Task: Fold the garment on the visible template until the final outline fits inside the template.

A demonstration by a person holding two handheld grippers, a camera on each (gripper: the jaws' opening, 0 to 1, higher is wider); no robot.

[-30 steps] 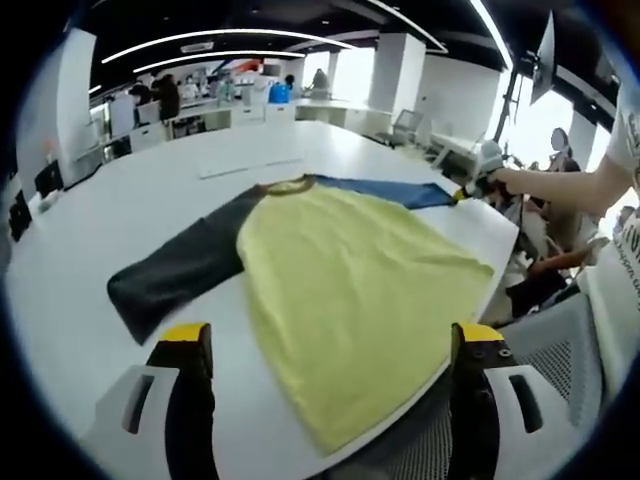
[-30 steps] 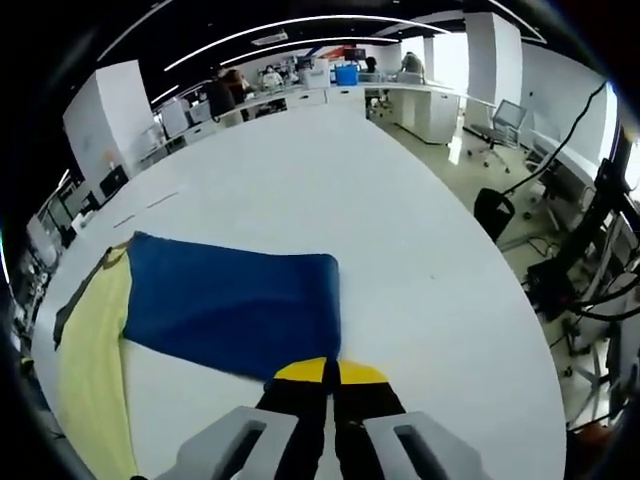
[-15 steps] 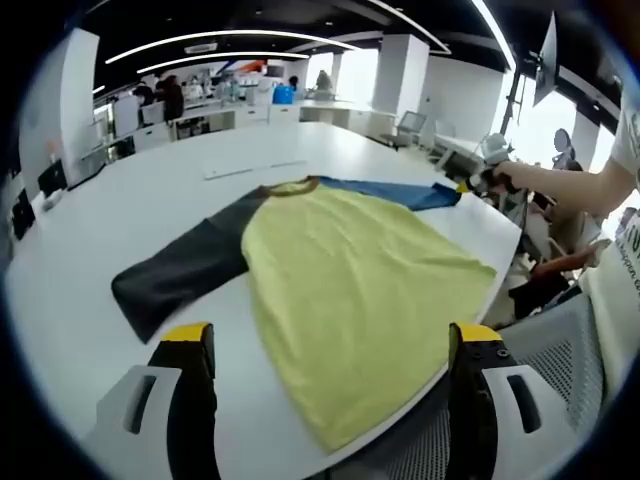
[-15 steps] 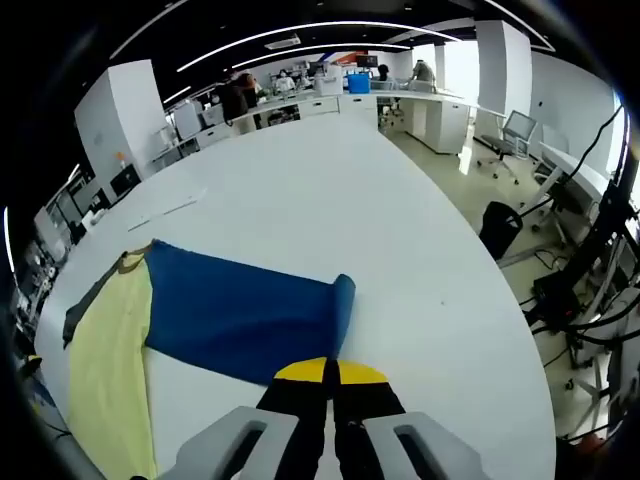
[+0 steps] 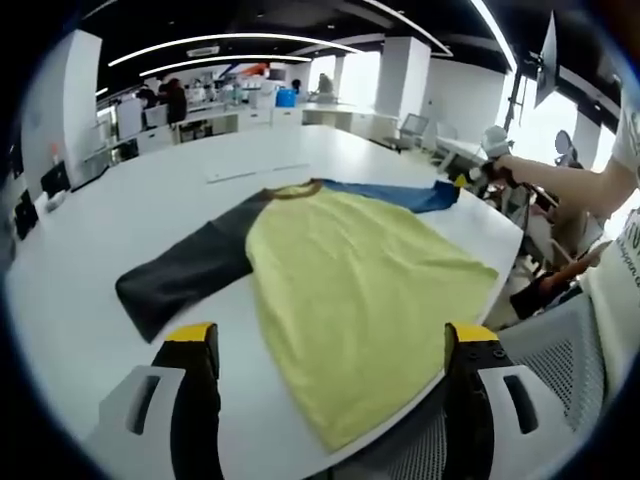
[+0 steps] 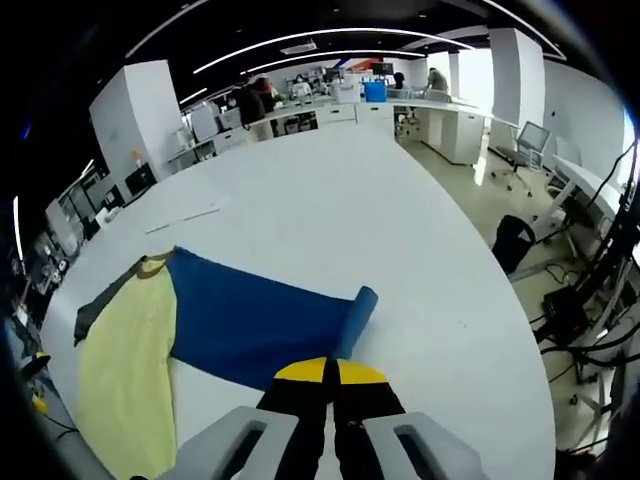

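A shirt with a yellow body (image 5: 350,290) lies flat on the white table (image 5: 90,240), its hem reaching the near edge. Its dark grey sleeve (image 5: 180,275) spreads to the left and its blue sleeve (image 5: 395,192) points to the far right. My left gripper (image 5: 330,340) hovers open at the hem, holding nothing. My right gripper (image 6: 325,372) is shut on the cuff of the blue sleeve (image 6: 260,320), whose end curls up off the table. In the left gripper view, the right gripper (image 5: 468,178) sits at the sleeve tip, held by a person's arm (image 5: 570,185).
A thin pale strip (image 6: 185,213) lies on the table beyond the collar. A grey mesh chair (image 5: 560,350) stands against the table's near right edge. Another chair (image 6: 510,240) and cables stand past the far edge. Desks and people fill the back of the room.
The right gripper has lifted the blue cuff and drawn it inward, so the sleeve end now curls up. The left gripper has stayed open and almost still.
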